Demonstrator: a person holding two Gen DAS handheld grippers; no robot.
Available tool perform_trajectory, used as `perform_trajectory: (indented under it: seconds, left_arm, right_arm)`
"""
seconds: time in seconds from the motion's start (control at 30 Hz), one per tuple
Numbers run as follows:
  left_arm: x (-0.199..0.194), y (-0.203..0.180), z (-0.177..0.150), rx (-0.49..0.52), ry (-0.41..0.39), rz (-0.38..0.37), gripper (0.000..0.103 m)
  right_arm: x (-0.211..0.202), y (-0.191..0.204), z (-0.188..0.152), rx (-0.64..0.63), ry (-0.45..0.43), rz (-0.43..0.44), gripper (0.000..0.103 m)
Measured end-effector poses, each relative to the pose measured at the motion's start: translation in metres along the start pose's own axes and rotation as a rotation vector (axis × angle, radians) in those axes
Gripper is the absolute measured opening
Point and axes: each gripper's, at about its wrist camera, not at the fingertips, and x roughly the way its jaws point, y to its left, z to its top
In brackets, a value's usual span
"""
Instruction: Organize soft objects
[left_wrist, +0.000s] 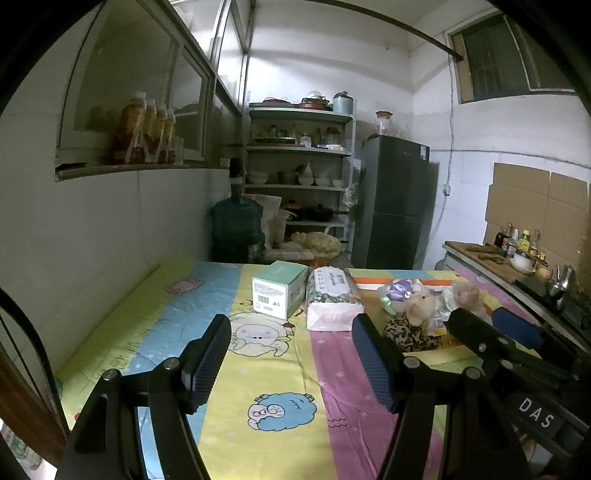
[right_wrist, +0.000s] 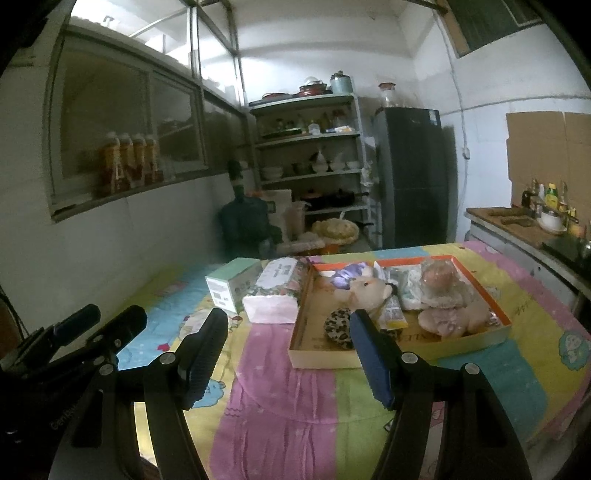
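Note:
An orange-rimmed cardboard tray on the table holds soft things: a beige plush animal, a leopard-print item, a purple bow, a pink doll and wrapped packets. The plush and leopard item also show in the left wrist view. A pink tissue pack and a green box lie left of the tray. My left gripper is open and empty above the cloth. My right gripper is open and empty, in front of the tray.
A cartoon-print cloth covers the table. Behind it stand a water jug, shelves with dishes and a dark fridge. A counter with bottles and a bowl runs along the right wall.

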Motion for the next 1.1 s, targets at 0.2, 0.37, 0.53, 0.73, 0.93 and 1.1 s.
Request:
perform_trajectory:
  seconds: [0.2,0.37,0.53,0.73,0.93,1.1]
  left_arm:
    - [-0.0007,0.0007,0.0003,0.001,-0.001,0.0,0.068]
    - [-0.0006,0.0004,0.0002,0.0,-0.001,0.0,0.068]
    - [-0.0005,0.0006,0.0002,0.001,-0.001,0.001,0.068]
    - [-0.001,0.001,0.0005,0.002,-0.001,0.001,0.068]
    - [-0.0009,0.0012,0.0004,0.002,-0.002,0.001,0.068]
    - [-0.001,0.0014,0.0003,0.002,-0.002,0.001,0.068]
  right_arm:
    - [-0.0016,0.0017,0.0011,-0.004,-0.004,0.0,0.07]
    - [-0.002,0.0021,0.0012,-0.004,-0.005,0.001,0.07]
    - [-0.0018,0.0025,0.0012,-0.004,-0.004,0.0,0.07]
    - [-0.0016,0.0027,0.001,-0.004,-0.004,0.001,0.07]
    - [-0.0014,0.0035,0.0012,-0.005,-0.006,0.001,0.07]
    - [-0.0014,0.004,0.0011,-0.004,-0.006,0.001,0.07]
